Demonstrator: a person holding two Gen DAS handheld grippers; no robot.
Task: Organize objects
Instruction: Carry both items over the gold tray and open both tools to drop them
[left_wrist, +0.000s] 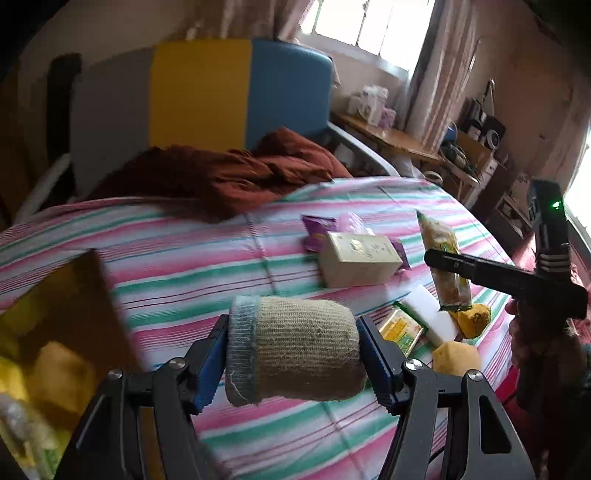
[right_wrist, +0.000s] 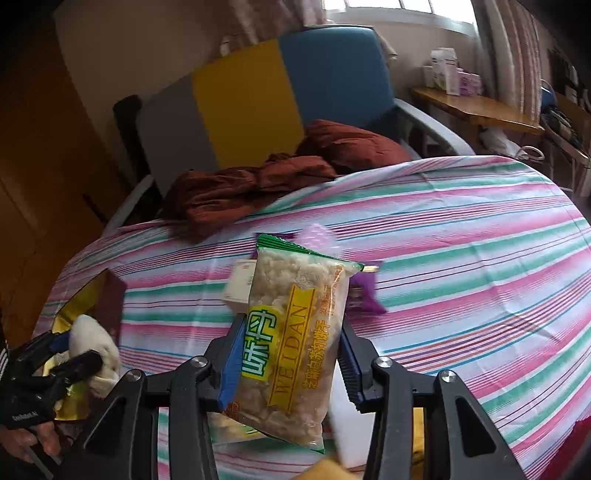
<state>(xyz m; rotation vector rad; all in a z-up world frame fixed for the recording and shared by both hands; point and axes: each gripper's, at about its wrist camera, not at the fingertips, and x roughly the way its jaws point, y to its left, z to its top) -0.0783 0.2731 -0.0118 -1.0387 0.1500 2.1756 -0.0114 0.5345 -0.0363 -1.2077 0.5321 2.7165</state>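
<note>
My left gripper (left_wrist: 291, 354) is shut on a beige knitted roll with a blue cuff (left_wrist: 295, 347) and holds it above the striped bed cover (left_wrist: 207, 258). My right gripper (right_wrist: 291, 354) is shut on a clear snack packet with green and yellow print (right_wrist: 295, 343), lifted off the bed. The same packet (left_wrist: 447, 262) and right gripper (left_wrist: 443, 260) show at the right of the left wrist view. The left gripper and its roll (right_wrist: 96, 354) show at the lower left of the right wrist view, beside a brown box with a gold lining (right_wrist: 88, 310).
On the bed lie a cream box (left_wrist: 358, 264), purple packets (left_wrist: 317, 230), a white block (left_wrist: 432, 314), a green-yellow packet (left_wrist: 400, 328) and yellow sponges (left_wrist: 474, 319). The gold-lined box (left_wrist: 55, 332) sits at the left. A rust-red blanket (left_wrist: 236, 173) lies near the headboard (left_wrist: 201, 92).
</note>
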